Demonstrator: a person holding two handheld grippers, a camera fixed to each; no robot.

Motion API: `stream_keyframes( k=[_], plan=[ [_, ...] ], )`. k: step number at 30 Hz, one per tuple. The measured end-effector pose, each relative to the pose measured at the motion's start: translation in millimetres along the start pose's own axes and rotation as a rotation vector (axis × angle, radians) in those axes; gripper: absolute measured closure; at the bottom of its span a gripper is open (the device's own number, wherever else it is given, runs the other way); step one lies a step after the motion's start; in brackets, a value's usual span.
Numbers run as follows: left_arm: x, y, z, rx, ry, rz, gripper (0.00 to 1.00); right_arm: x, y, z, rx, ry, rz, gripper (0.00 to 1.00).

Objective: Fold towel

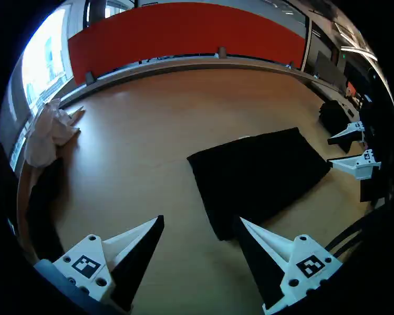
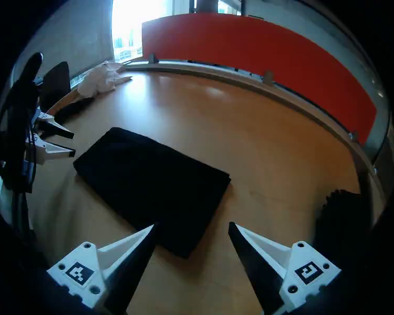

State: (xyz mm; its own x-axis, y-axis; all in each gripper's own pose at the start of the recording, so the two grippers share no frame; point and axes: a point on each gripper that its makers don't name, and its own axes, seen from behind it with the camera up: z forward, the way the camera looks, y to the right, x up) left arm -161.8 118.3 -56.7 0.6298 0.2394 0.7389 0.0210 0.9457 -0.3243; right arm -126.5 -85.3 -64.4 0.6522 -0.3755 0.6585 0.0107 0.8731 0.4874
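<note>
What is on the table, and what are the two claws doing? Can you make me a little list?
towel: black, lying flat as a rectangle on the table
table: light brown wood
left claw: open, holding nothing, above the towel's near edge
right claw: open, holding nothing, above the towel's near edge
white cloth: crumpled, at the far edge of the table
red panel: standing along the back of the table

A pale wooden tabletop (image 1: 144,157) spans the middle of the left gripper view, backed by a red partition (image 1: 186,31) across the top. A bright window (image 1: 44,58) glares at upper left. What may be ceiling lights (image 1: 357,50) streak the upper right.
</note>
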Motion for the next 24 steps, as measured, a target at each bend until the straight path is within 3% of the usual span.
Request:
stream_keyframes(
  k=[7, 17, 24],
  plan=[
    [-7.6, -4.2, -9.3, 0.02, 0.003, -0.031, 0.04, -2.4, -9.6, -0.2, 0.046, 0.005, -0.013, 0.0],
    [-23.5, -16.4, -31.8, 0.063, 0.006, -0.105, 0.04, -11.9, -23.4, 4.6, 0.126, -0.026, -0.096, 0.0],
    [-34.3, -22.6, -44.7, 0.081, 0.001, -0.141, 0.04, -17.3, -22.4, 7.6, 0.139, -0.046, -0.122, 0.01]
  ],
)
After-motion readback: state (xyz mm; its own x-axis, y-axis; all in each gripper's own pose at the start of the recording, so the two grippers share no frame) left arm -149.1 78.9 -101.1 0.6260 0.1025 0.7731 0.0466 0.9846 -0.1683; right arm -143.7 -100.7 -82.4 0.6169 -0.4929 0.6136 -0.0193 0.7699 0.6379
